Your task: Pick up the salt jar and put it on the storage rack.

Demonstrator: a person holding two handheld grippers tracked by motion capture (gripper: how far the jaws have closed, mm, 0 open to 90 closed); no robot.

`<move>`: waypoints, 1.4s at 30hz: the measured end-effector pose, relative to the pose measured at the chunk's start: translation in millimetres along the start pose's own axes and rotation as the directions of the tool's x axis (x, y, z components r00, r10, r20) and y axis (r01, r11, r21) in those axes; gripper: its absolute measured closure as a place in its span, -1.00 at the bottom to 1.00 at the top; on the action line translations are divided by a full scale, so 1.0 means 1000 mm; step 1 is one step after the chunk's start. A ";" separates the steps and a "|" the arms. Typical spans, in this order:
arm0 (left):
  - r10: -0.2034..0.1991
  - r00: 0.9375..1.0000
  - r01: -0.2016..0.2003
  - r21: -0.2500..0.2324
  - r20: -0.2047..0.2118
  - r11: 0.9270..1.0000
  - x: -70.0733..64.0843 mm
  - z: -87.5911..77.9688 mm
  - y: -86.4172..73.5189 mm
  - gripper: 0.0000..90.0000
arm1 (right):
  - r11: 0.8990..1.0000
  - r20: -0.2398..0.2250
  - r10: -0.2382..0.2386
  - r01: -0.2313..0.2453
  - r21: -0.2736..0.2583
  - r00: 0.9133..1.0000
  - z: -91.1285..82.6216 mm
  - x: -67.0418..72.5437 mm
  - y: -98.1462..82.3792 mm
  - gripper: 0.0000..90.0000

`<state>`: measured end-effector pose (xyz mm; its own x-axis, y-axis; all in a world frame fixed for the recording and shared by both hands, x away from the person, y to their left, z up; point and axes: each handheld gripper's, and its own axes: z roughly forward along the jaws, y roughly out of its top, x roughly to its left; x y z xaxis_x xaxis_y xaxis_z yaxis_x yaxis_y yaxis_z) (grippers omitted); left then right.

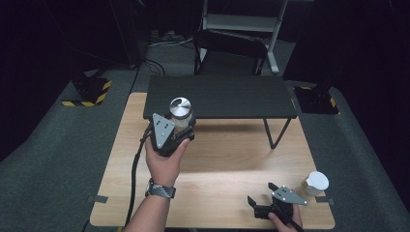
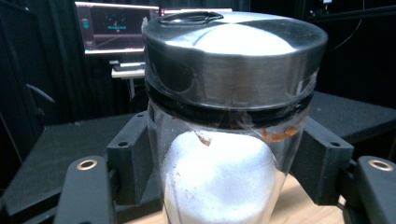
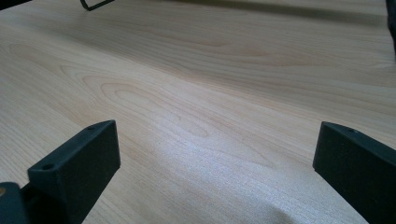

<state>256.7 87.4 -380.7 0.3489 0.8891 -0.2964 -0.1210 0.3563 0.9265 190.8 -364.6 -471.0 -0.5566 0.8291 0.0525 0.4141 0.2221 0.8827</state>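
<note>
Dark room all around, grey carpet underfoot, black curtains at the sides. Light wooden table (image 1: 217,193) sits in the middle of the high view. Low black shelf (image 1: 220,96) on thin wire legs stands across the table's far half. Black folding chair (image 1: 231,50) behind it, a pale metal frame further back. Yellow-and-black striped bases on the floor to the far left and far right.

Left gripper (image 1: 180,126) held up by the left hand (image 1: 165,159), above the table at the shelf's near left edge. Grey three-cornered plate on top, cable trailing down along the forearm; a dark wristwatch (image 1: 160,189) on the wrist. Jaws are clamped on a glass jar (image 2: 224,182) with a brushed metal lid (image 2: 233,56). In the left gripper view the jaw pads press the jar's sides, just below a black seal ring under the lid. Jar upright, holding white powder; a few orange-brown specks stick to the glass near the top. Monitor (image 2: 116,28) glowing in the background of that view.

Right gripper (image 1: 263,205) rests low at the table's near right corner, held by the right hand (image 1: 283,221). Jaws spread wide apart, nothing between them; right gripper view shows bare wood grain between the two black pads. White-lidded container (image 1: 315,183) stands just beside it on the right, near the table edge, not touching the jaws.
</note>
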 end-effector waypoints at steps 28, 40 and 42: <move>0.031 0.998 -0.033 -0.043 -0.046 0.999 0.006 0.055 -0.005 -0.31 | 1.000 -0.006 0.002 -0.002 -0.006 1.000 -0.002 -0.001 -0.002 -0.99; 0.014 0.997 -0.016 -0.027 -0.077 0.999 0.010 0.072 -0.015 -0.31 | 1.000 -0.005 0.006 -0.006 -0.008 1.000 -0.002 -0.001 -0.002 -0.99; 0.006 0.997 -0.008 -0.024 -0.083 1.000 0.011 0.075 -0.017 -0.31 | 1.000 -0.006 0.003 -0.003 -0.008 1.000 -0.002 0.000 -0.002 -0.99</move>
<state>331.8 69.5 -382.2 0.2700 0.9120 -0.3089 -0.1458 0.3558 0.9231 188.3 -366.7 -471.8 -0.5594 0.8269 0.0581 0.4101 0.2152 0.8863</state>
